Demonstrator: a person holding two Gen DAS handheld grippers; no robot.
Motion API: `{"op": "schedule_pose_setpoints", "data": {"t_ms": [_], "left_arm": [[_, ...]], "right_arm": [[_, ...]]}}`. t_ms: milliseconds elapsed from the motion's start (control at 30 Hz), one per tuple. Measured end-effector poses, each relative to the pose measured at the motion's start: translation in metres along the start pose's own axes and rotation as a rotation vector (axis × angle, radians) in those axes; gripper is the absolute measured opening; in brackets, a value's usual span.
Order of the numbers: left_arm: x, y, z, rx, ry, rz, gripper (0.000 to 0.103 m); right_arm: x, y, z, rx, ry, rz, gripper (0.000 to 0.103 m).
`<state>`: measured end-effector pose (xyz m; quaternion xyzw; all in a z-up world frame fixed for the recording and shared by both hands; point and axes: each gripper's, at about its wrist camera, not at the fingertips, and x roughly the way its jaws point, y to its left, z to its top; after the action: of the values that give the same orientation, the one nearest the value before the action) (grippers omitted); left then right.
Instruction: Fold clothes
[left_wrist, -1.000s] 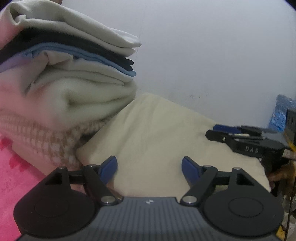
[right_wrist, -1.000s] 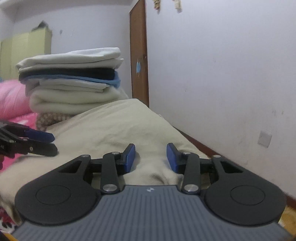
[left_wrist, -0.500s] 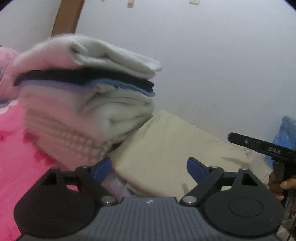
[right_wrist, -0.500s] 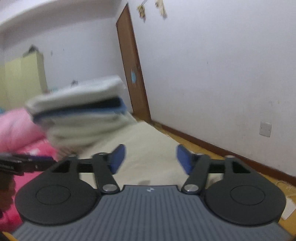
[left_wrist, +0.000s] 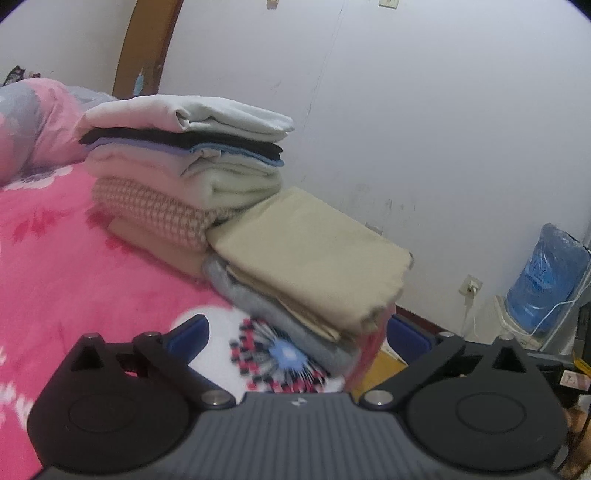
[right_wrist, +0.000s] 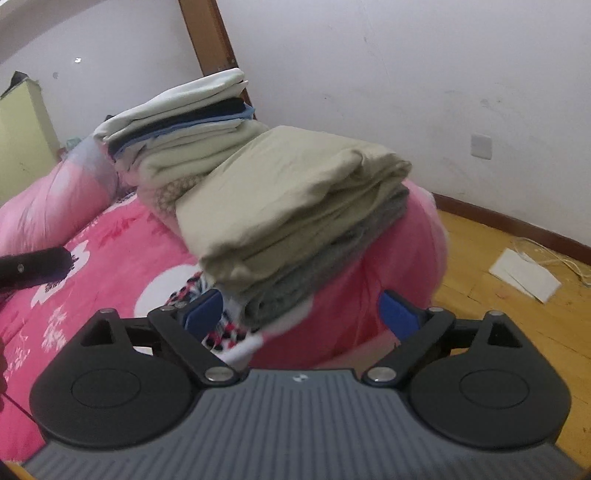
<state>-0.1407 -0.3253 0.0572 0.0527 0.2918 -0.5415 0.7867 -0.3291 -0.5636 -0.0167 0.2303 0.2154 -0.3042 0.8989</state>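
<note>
A folded beige garment (left_wrist: 310, 254) (right_wrist: 280, 192) lies on top of a folded grey one (left_wrist: 280, 325) (right_wrist: 314, 273) near the bed's edge. Behind it stands a tall stack of folded clothes (left_wrist: 184, 162) (right_wrist: 177, 122), white on top, then black, blue, cream and a checked piece. My left gripper (left_wrist: 295, 334) hangs back from the beige garment, jaws opening wide with nothing between them. My right gripper (right_wrist: 301, 310) is likewise pulled back, jaws opening, empty. The left gripper's dark finger (right_wrist: 33, 267) shows at the left edge of the right wrist view.
The pink flowered bedspread (left_wrist: 55, 266) (right_wrist: 110, 266) covers the bed. A pink pillow (right_wrist: 48, 199) lies at the head. A white wall and brown door frame (right_wrist: 207, 48) stand behind. Wooden floor (right_wrist: 517, 306) with a white sheet of paper (right_wrist: 524, 275) lies right. A blue water bottle (left_wrist: 546, 277) stands by the wall.
Both grippers have drawn back and up from the beige garment and spread their jaws wide. The garment stays folded on the grey one, now seen whole.
</note>
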Motion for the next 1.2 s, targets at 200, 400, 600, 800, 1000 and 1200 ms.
{"op": "schedule_pose_setpoints", "data": {"t_ms": [200,400,600,800,1000,1200], "left_arm": [[-0.026,-0.031,-0.017,0.017,0.020,0.122,0.103],[-0.043,-0.052,-0.036,0.009,0.050,0.120,0.103],[-0.043,-0.075,-0.041,0.054,0.078,0.191,0.102],[-0.048,-0.097,-0.047,0.071,0.058,0.175,0.102],[-0.045,-0.109,-0.051,0.116,0.066,0.196,0.103],[-0.039,-0.111,-0.052,0.108,0.076,0.203,0.103]], "right_arm": [[-0.044,0.027,-0.015,-0.063,0.000,-0.068,0.102],[-0.072,0.051,-0.031,-0.144,-0.013,-0.199,0.102],[-0.097,0.050,-0.041,-0.132,-0.061,-0.287,0.102],[-0.119,0.038,-0.041,-0.122,-0.113,-0.371,0.102],[-0.125,0.027,-0.039,-0.084,-0.111,-0.402,0.102],[-0.121,0.024,-0.039,-0.079,-0.085,-0.404,0.102]]}}
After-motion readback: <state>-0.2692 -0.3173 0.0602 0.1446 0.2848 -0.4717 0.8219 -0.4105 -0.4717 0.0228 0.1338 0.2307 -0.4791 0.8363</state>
